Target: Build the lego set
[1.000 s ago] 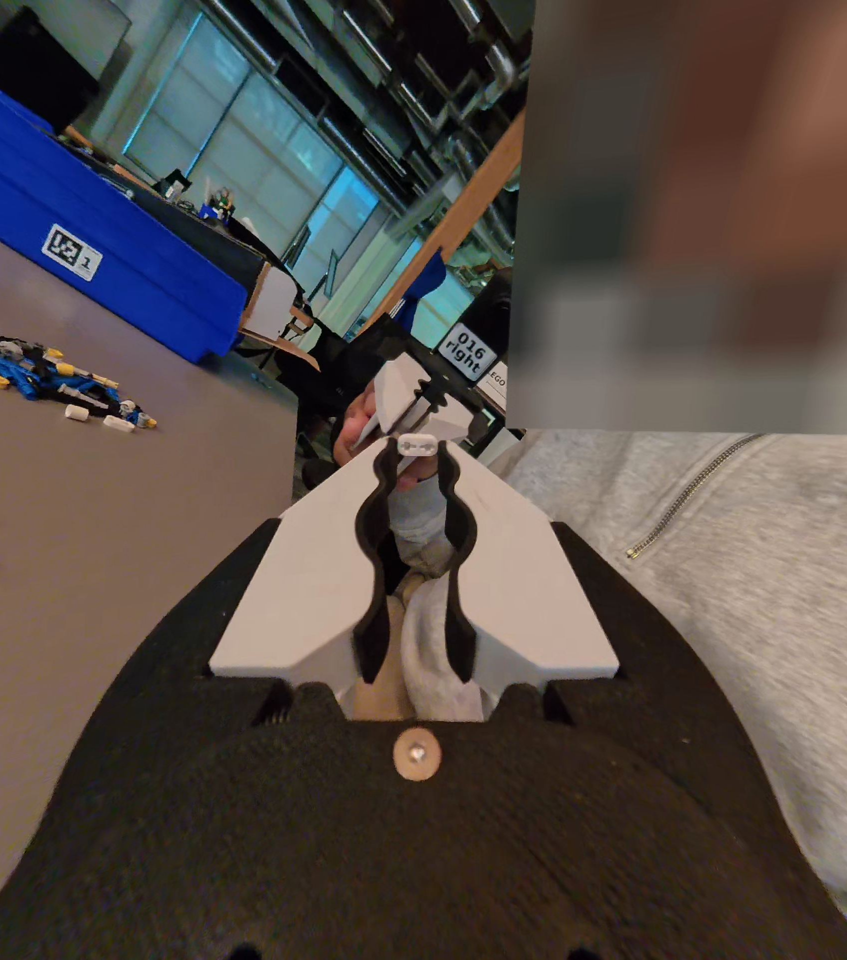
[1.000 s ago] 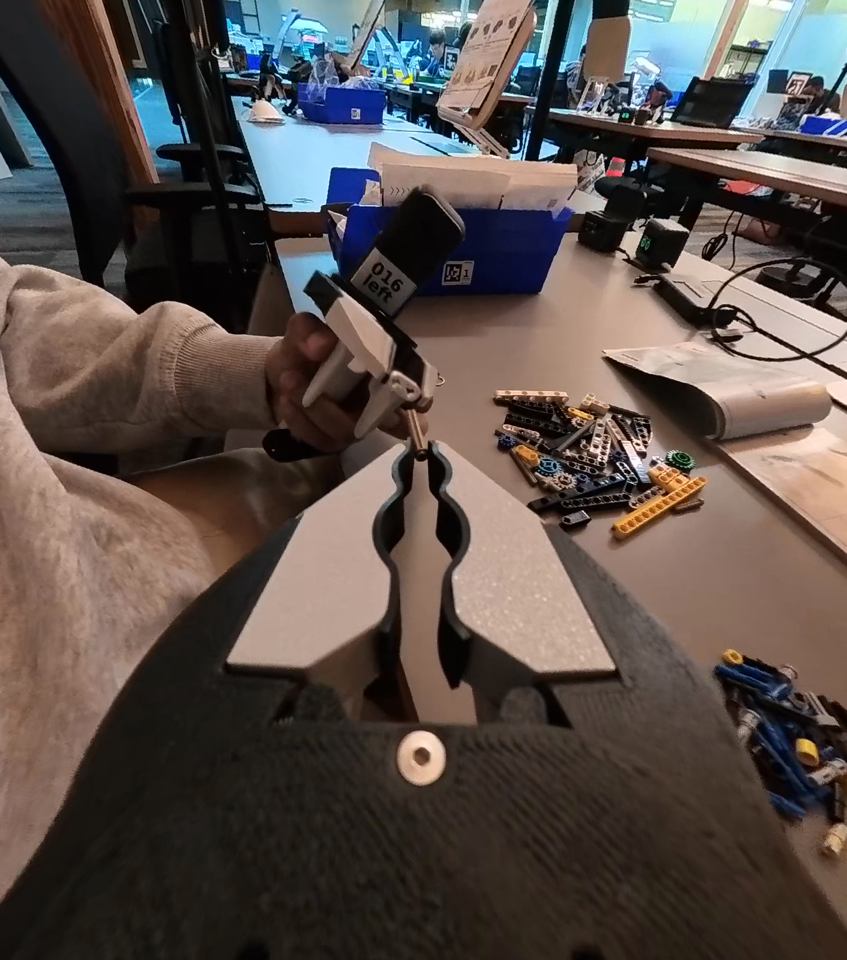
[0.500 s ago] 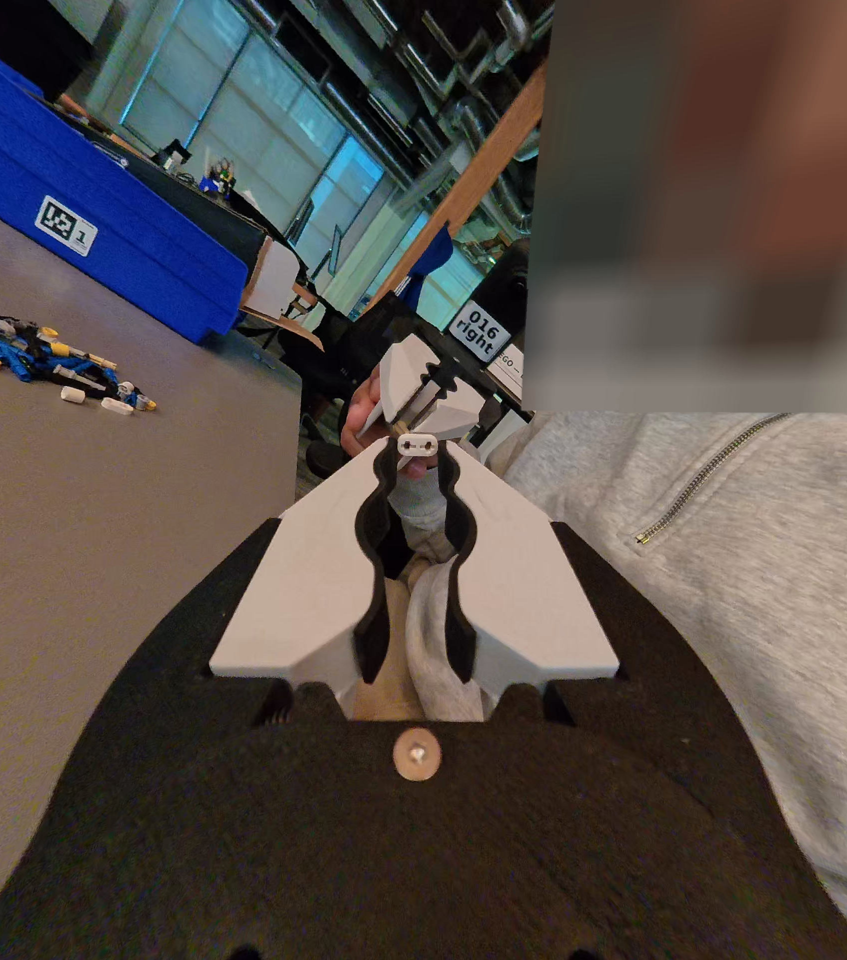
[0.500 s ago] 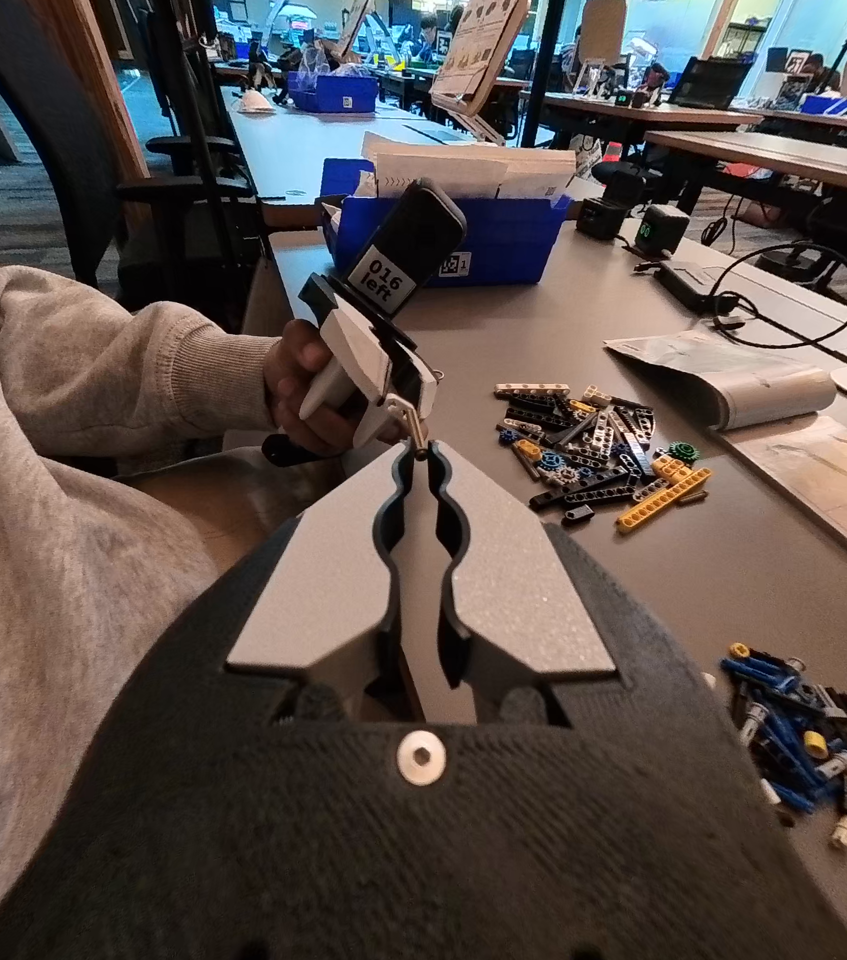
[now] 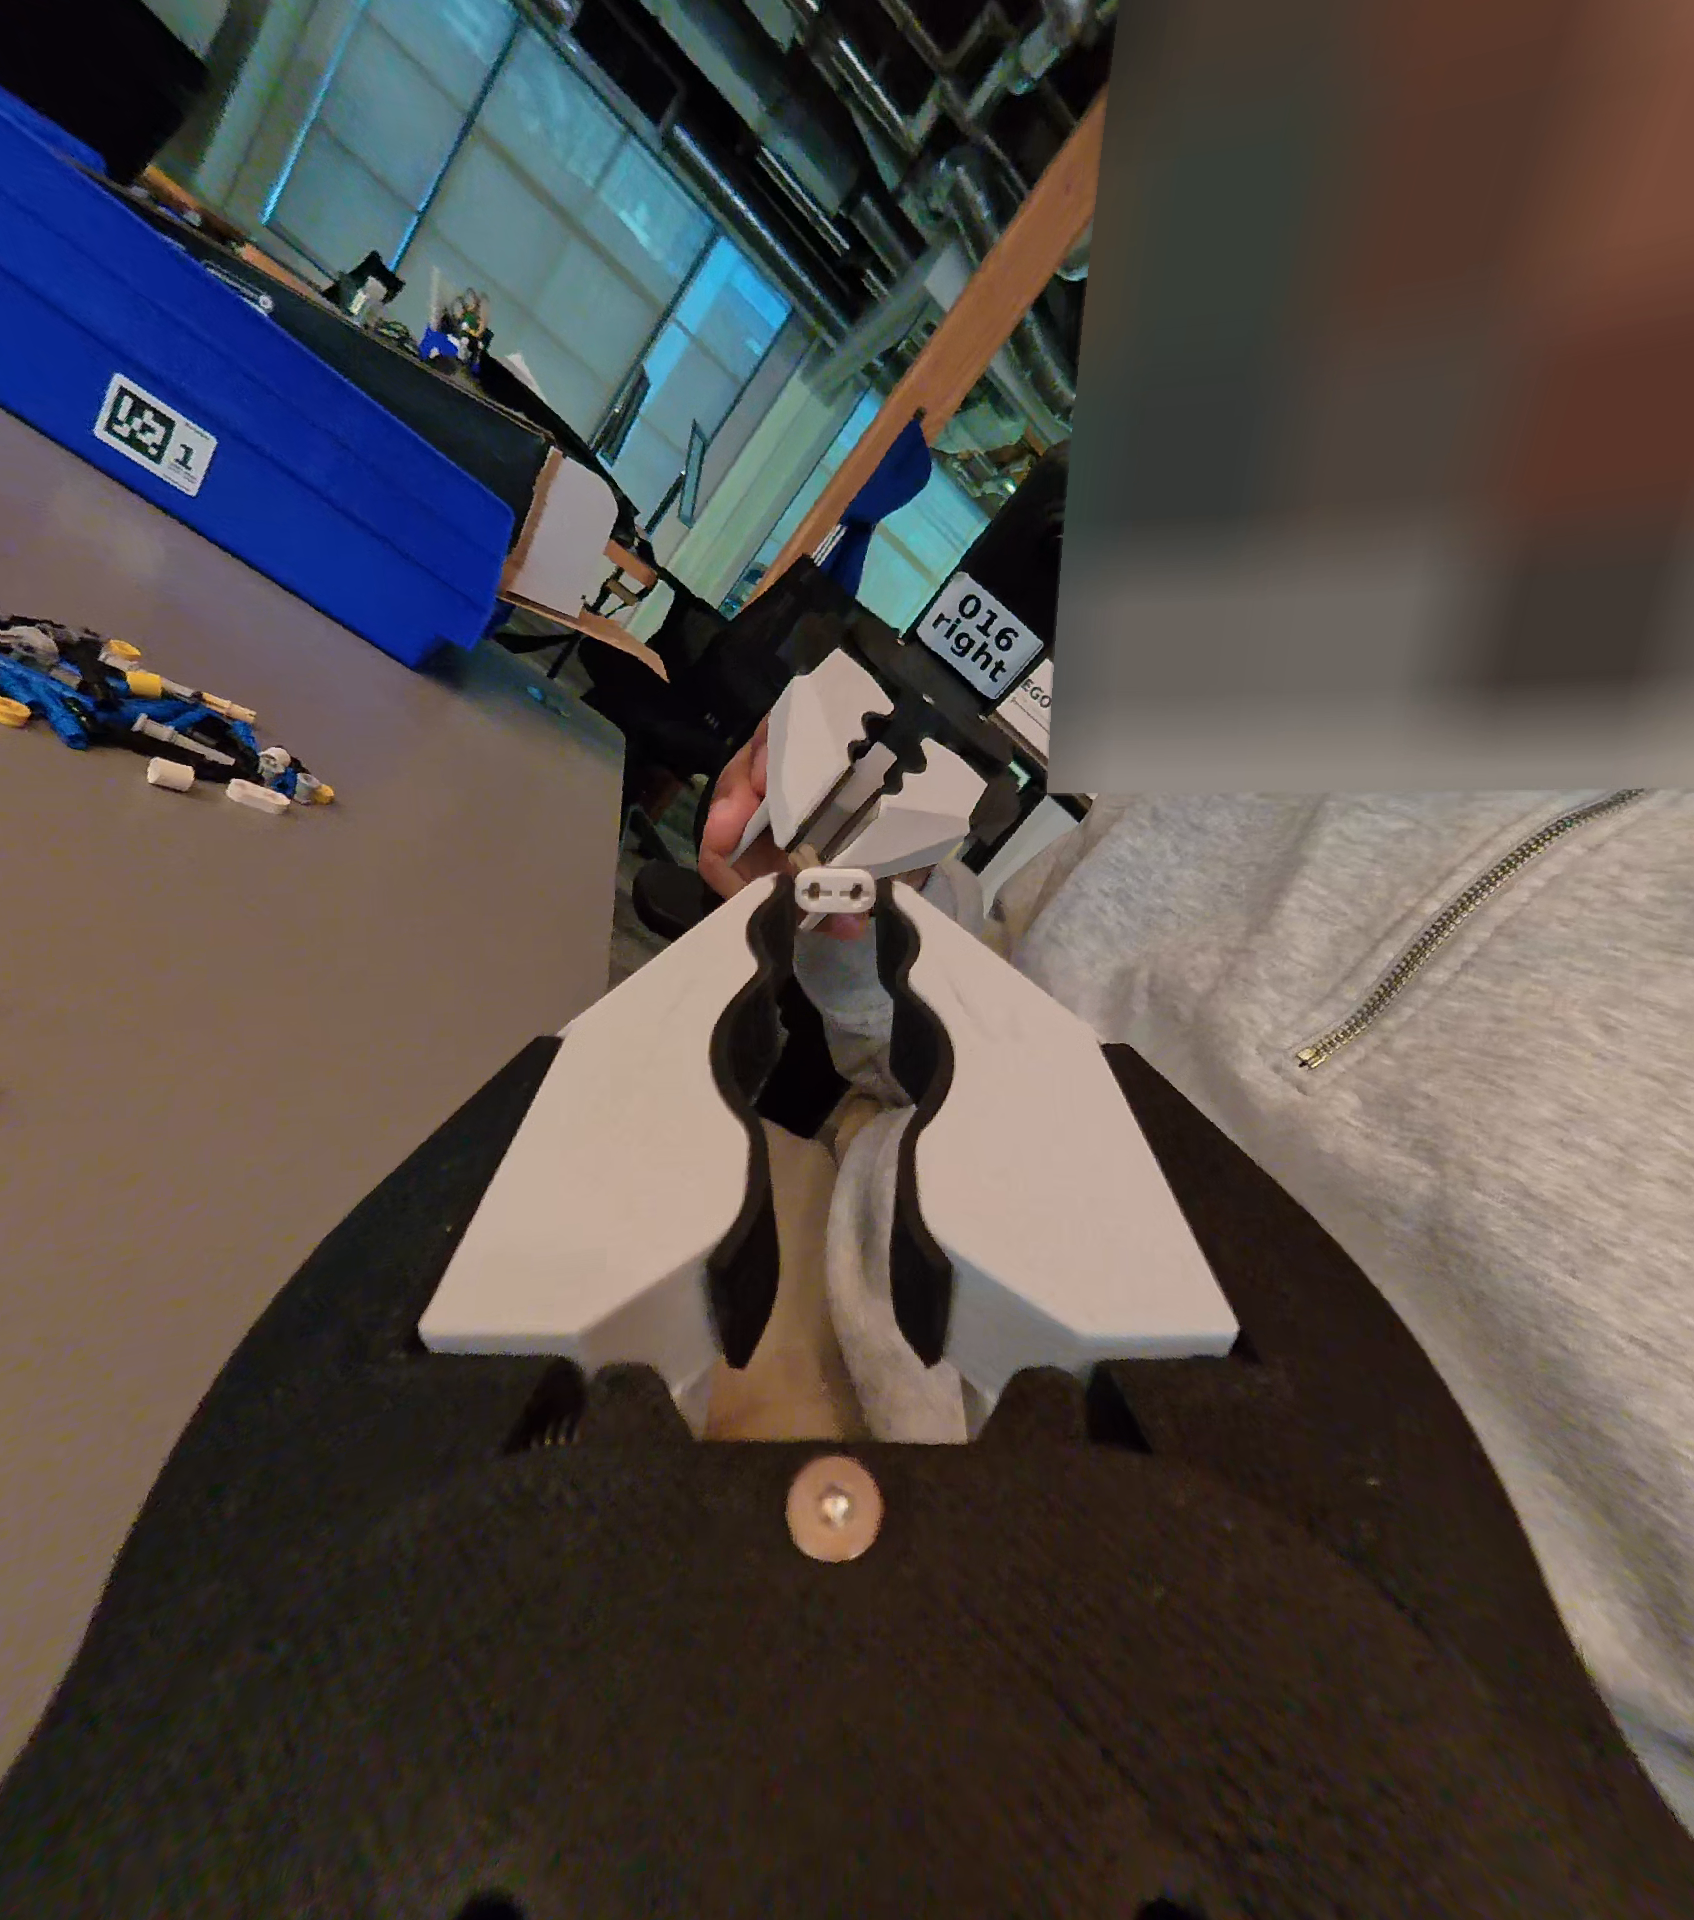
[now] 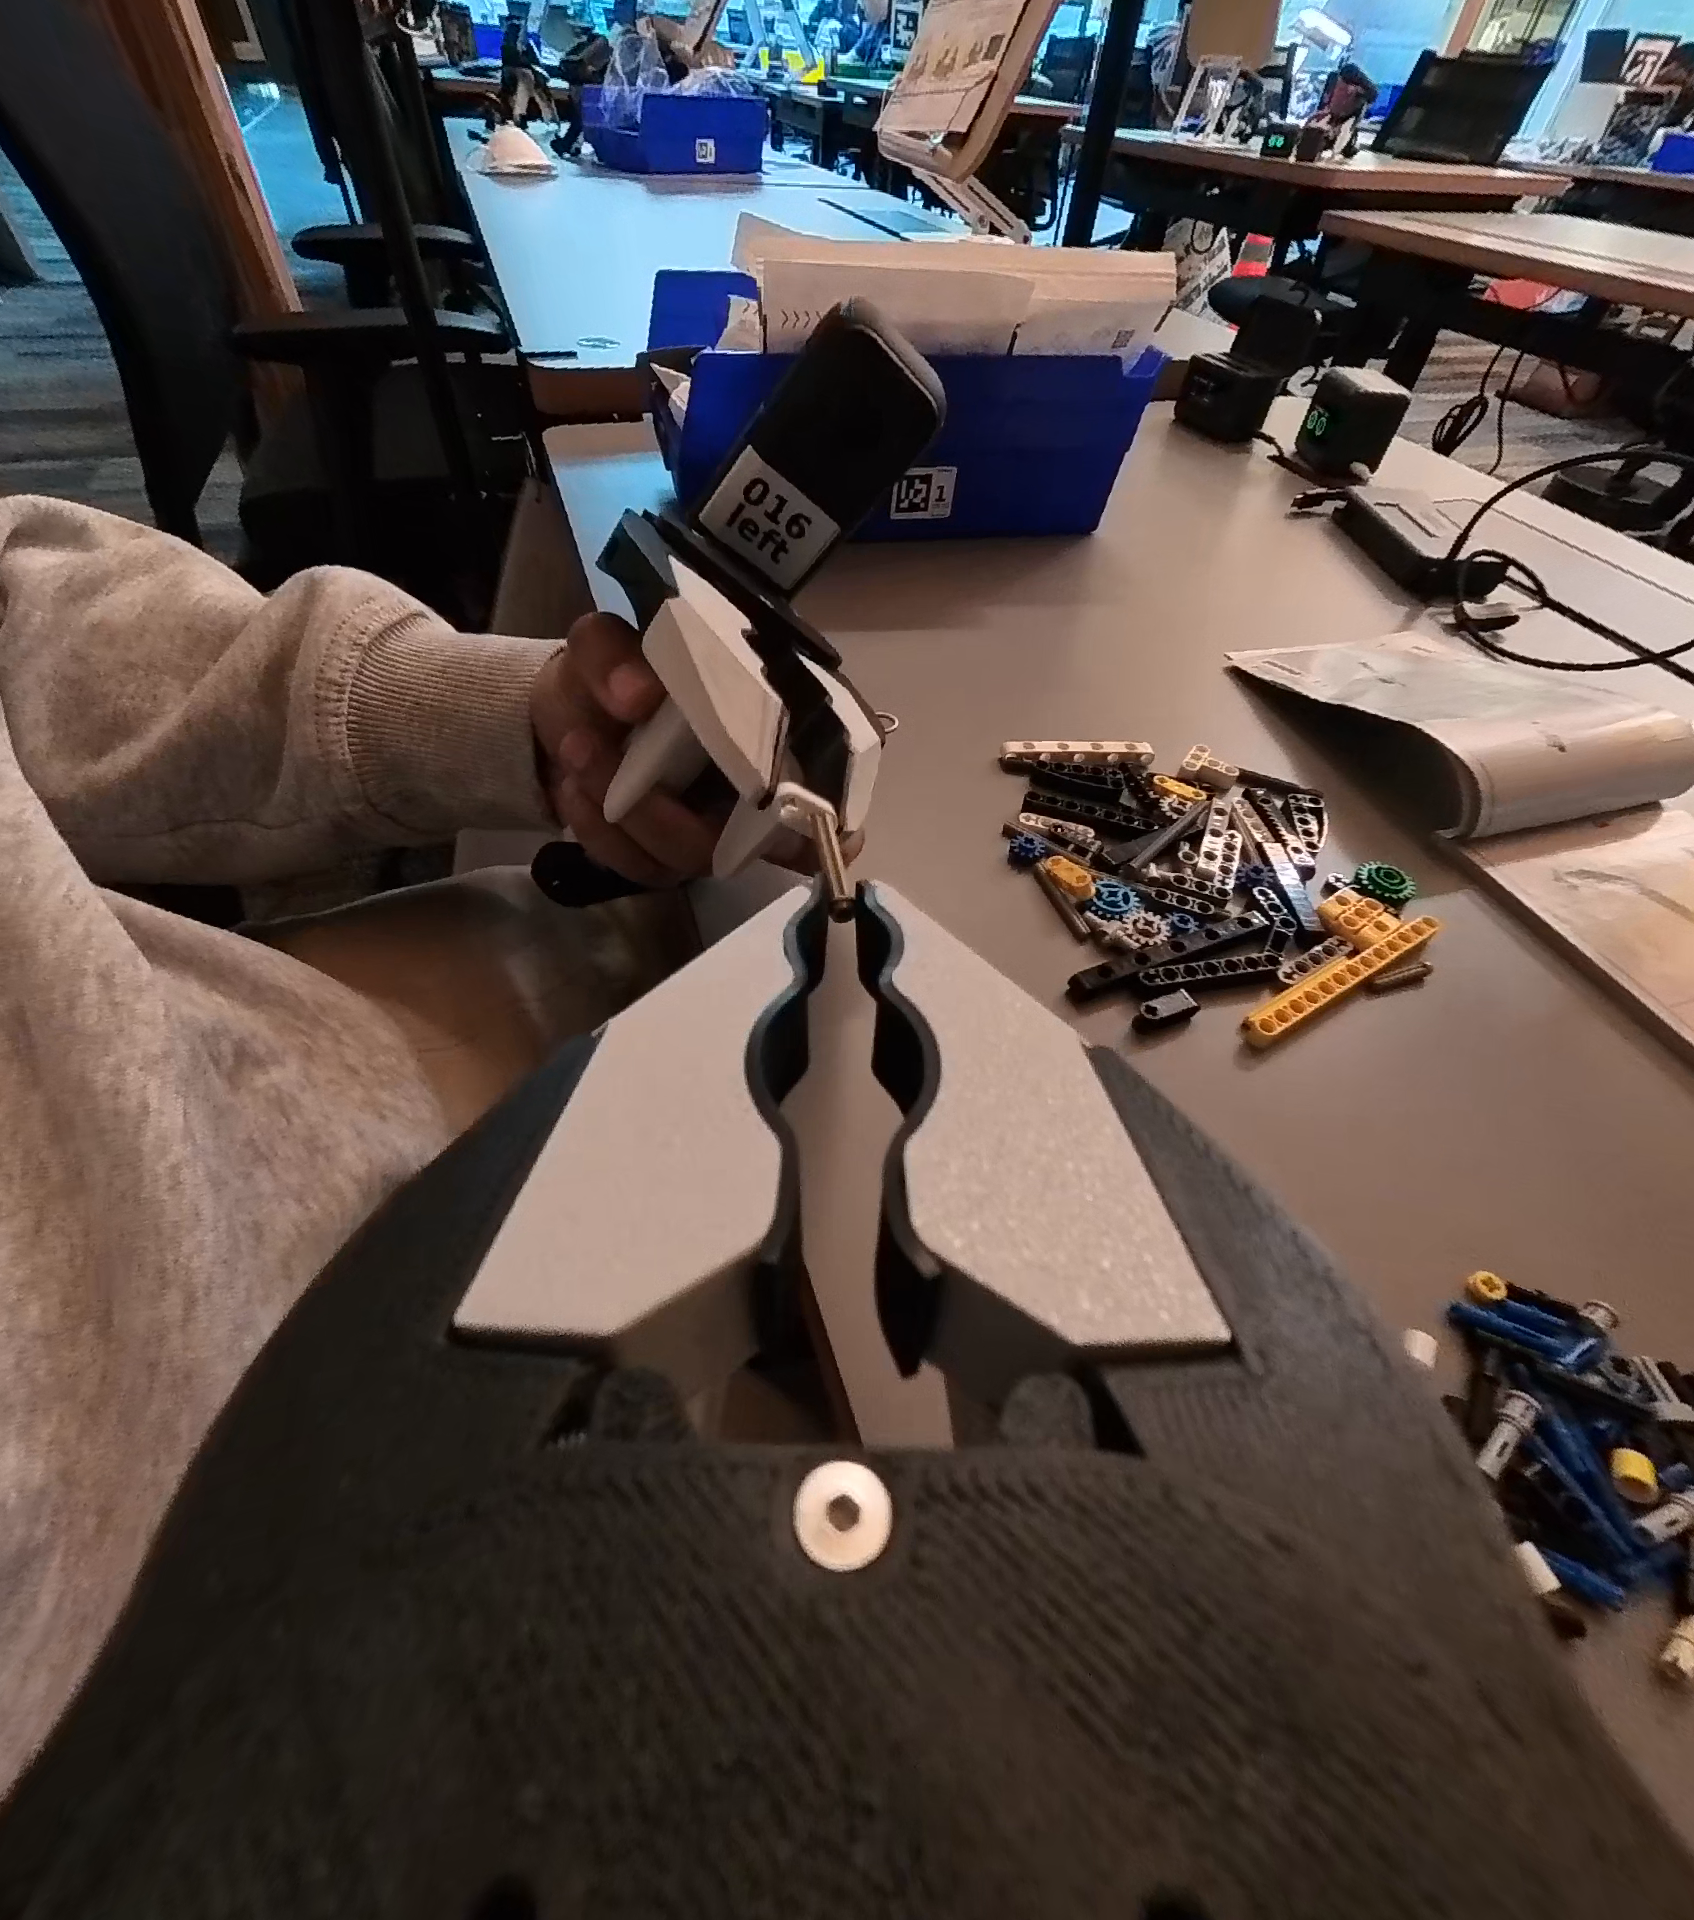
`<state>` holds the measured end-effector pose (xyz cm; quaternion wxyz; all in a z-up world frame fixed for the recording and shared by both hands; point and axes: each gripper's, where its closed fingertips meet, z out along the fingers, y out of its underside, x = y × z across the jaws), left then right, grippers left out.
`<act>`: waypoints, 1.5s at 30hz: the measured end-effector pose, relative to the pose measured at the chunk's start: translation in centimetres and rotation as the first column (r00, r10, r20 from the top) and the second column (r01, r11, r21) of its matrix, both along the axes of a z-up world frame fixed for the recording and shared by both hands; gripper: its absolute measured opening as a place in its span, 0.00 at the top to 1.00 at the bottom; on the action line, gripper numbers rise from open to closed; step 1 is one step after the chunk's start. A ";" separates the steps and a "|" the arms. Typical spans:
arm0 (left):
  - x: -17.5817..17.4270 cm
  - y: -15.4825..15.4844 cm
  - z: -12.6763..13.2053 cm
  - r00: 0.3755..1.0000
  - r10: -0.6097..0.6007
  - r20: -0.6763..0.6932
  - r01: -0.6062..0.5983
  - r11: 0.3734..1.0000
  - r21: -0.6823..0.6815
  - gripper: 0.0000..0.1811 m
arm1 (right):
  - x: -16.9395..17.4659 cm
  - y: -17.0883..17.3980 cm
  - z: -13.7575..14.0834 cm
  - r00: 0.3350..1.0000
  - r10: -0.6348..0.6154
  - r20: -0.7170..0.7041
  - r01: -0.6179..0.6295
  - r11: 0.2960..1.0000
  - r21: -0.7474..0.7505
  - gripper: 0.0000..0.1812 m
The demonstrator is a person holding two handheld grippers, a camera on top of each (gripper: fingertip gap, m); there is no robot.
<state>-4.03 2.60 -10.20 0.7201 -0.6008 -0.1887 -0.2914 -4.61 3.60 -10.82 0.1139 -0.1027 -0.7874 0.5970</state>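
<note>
Both grippers are held tip to tip in the air in front of a person's grey sweater. My left gripper (image 5: 835, 906) is shut on a small white two-hole connector (image 5: 835, 891). In the right wrist view the left gripper (image 6: 793, 823) shows the connector (image 6: 799, 798) with a short tan pin (image 6: 827, 868) sticking out of it. My right gripper (image 6: 841, 906) is shut on the free end of that pin. In the left wrist view the right gripper (image 5: 827, 854) sits just beyond the connector.
On the grey table (image 6: 1290, 1143) lie a pile of black, white and yellow beams (image 6: 1207, 873) and a pile of blue and black pins (image 6: 1612, 1455), also in the left wrist view (image 5: 116, 696). A blue bin (image 6: 978, 447), an instruction booklet (image 6: 1497, 727) and cables stand farther back. Left and right tips are no more than a few centimetres apart.
The two grippers have stayed joined tip to tip. They have shifted slightly together; the left gripper now tilts a little more toward the right one.
</note>
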 end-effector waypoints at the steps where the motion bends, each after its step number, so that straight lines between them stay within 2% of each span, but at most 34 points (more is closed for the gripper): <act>1: 0.0 0.0 0.0 1.000 0.000 -0.002 0.000 1.000 -0.003 0.93 | 0.0 0.0 0.0 1.000 0.001 0.000 -0.001 1.000 0.002 0.98; 19: 0.3 0.3 -1.1 0.999 0.002 -0.043 -0.007 0.995 -0.099 0.93 | 0.2 0.2 -1.3 1.000 0.013 0.004 -0.013 0.995 0.094 0.98; 45: 0.3 0.4 -1.4 0.999 -0.003 -0.033 -0.001 0.993 -0.115 0.93 | 0.2 0.2 -1.2 1.000 0.025 0.012 -0.026 0.998 0.066 0.98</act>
